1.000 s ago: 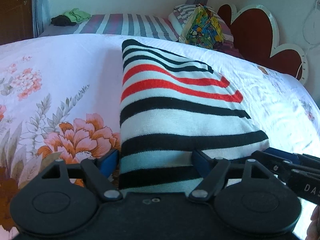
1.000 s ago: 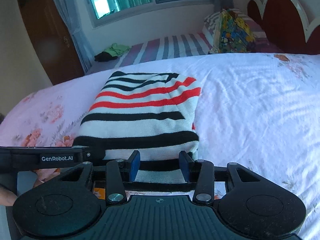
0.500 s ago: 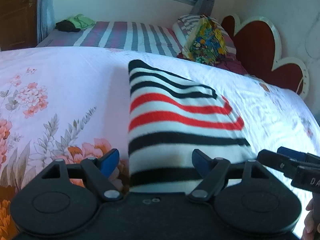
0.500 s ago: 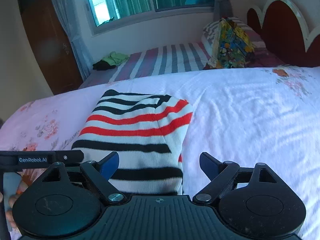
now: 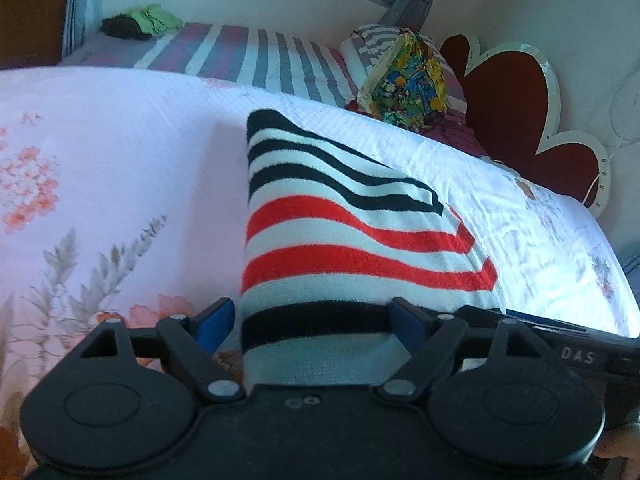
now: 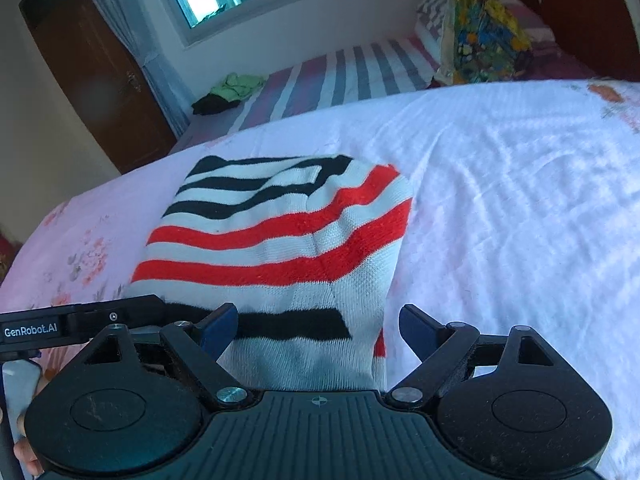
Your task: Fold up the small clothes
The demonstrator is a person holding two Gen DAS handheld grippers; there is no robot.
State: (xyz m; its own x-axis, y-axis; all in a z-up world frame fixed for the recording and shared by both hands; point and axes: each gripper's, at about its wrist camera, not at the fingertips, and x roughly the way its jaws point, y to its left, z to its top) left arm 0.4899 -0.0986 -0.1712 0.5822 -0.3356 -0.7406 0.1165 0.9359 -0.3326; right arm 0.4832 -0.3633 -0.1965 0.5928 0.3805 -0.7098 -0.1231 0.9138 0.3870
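Observation:
A folded knit garment (image 5: pixel 344 240) with black, white and red stripes lies on the bed; it also shows in the right wrist view (image 6: pixel 288 240). My left gripper (image 5: pixel 308 318) is open, its blue fingertips standing either side of the garment's near edge. My right gripper (image 6: pixel 318 326) is open too, its fingertips astride the near right part of the garment. Each gripper shows at the edge of the other's view. Neither holds cloth.
The bed has a white and pink floral sheet (image 6: pixel 520 208). Behind it is a second bed with a striped cover (image 5: pixel 256 56), a colourful bag (image 5: pixel 408 80), green and dark clothes (image 5: pixel 140 24), a dark red headboard (image 5: pixel 516 112) and a brown door (image 6: pixel 92 64).
My right gripper opened from a narrow stance to wide. Both grippers moved forward over the garment's near edge and tilted; the garment lies the same.

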